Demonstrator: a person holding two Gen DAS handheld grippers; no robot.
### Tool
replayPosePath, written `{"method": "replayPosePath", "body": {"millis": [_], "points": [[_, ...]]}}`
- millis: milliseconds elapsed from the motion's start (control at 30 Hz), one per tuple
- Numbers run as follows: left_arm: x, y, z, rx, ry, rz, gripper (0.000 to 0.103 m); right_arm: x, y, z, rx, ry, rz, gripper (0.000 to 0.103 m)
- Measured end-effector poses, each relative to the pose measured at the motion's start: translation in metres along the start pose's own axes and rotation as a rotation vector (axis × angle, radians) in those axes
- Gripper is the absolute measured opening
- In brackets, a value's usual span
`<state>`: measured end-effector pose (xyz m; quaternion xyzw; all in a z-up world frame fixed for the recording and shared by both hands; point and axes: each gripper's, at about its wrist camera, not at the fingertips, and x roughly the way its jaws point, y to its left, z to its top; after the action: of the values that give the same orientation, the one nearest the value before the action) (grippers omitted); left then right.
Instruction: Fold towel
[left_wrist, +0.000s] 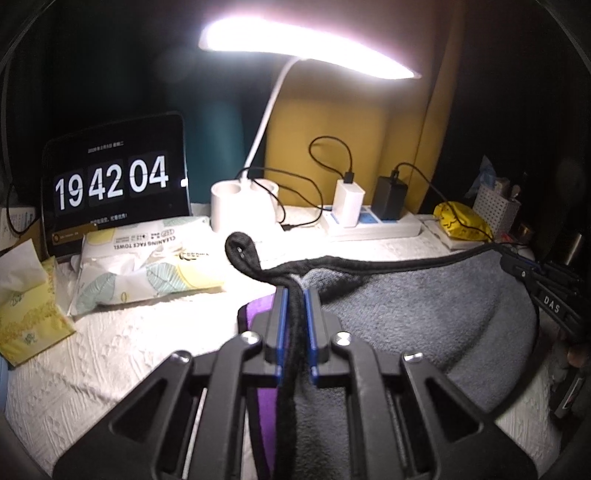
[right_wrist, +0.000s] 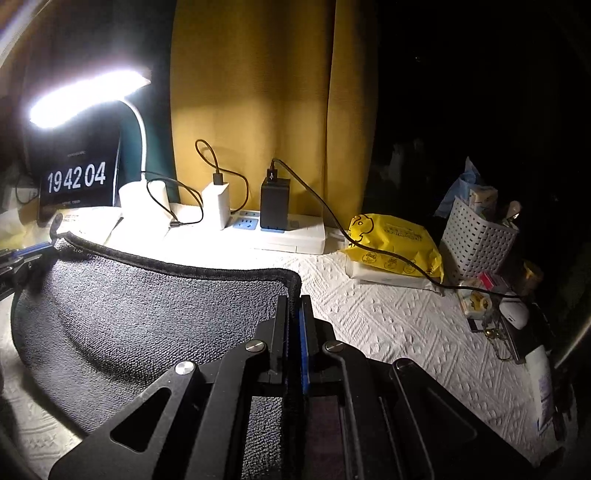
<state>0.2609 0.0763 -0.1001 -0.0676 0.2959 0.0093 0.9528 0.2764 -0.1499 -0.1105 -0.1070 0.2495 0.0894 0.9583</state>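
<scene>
Towel held at two corners over a crowded desk

The grey towel (right_wrist: 140, 317) hangs above the white table cover (right_wrist: 388, 325), its black hem pinched by the left gripper (left_wrist: 295, 317) and the right gripper (right_wrist: 293, 317), both closed tight on the edge; swung forward for the fold, it could likely knock the lamp (left_wrist: 258, 147), then snag the charger cables (right_wrist: 332, 210), or the thin hem could slip free
</scene>
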Motion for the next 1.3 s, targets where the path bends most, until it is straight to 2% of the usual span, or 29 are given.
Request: {"method": "replayPosePath", "body": {"millis": [167,267,500,800,1200,1300], "points": [[0.025,0.005,0.003,-0.010,0.056,0.011,0.010,0.022,0.000,-0.001,0.008,0.029,0.002,0.005],[0.037,0.003,0.002,0.018,0.062,0.047,0.010,0.036,-0.002,-0.003,0.008,0.056,0.006,0.005],[0.064,0.004,-0.006,0.027,0.119,0.073,0.012,0.062,-0.002,-0.009,0.003,0.130,0.007,0.005],[0.090,0.015,-0.011,-0.006,0.222,0.063,0.014,0.077,-0.004,-0.014,0.004,0.200,0.005,0.005],[0.086,0.017,-0.013,0.001,0.202,0.082,0.025,0.088,-0.009,-0.015,0.025,0.252,0.001,0.005],[0.083,0.022,-0.013,-0.011,0.198,0.085,0.036,0.090,-0.009,-0.015,0.031,0.256,0.001,0.009]]}}
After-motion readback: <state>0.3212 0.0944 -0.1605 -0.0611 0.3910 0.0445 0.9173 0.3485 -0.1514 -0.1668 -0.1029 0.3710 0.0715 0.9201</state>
